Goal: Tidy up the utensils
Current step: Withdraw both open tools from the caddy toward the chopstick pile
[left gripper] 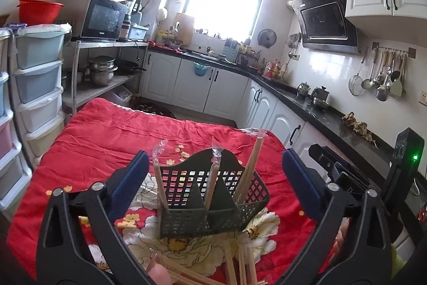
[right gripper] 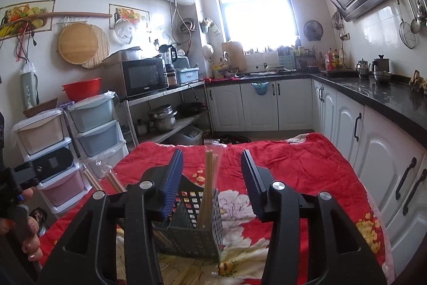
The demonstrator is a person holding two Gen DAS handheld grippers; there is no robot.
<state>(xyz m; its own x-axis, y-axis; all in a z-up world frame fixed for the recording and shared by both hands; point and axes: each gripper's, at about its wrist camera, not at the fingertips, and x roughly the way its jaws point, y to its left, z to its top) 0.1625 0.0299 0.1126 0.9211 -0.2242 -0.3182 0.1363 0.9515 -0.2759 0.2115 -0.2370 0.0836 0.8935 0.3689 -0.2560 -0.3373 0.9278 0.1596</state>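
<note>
A dark mesh utensil basket [left gripper: 213,207] with three compartments stands on the red flowered cloth [left gripper: 112,135]. One wrapped pair of chopsticks [left gripper: 160,178] stands upright in each compartment. My left gripper [left gripper: 215,159] is open wide, its blue pads on either side of the basket and clear of it. Loose chopsticks [left gripper: 234,266] lie on the cloth below it. In the right wrist view my right gripper [right gripper: 211,155] is open, and a wrapped pair of chopsticks [right gripper: 209,178] stands in the basket [right gripper: 192,237] between its pads without touching them.
Stacked plastic drawers [left gripper: 37,87] stand left of the table. White cabinets under a black counter [right gripper: 373,95] run along the right and far sides. A metal shelf [right gripper: 165,95] holds a microwave and pots. A hand [right gripper: 29,245] grips the left gripper's handle.
</note>
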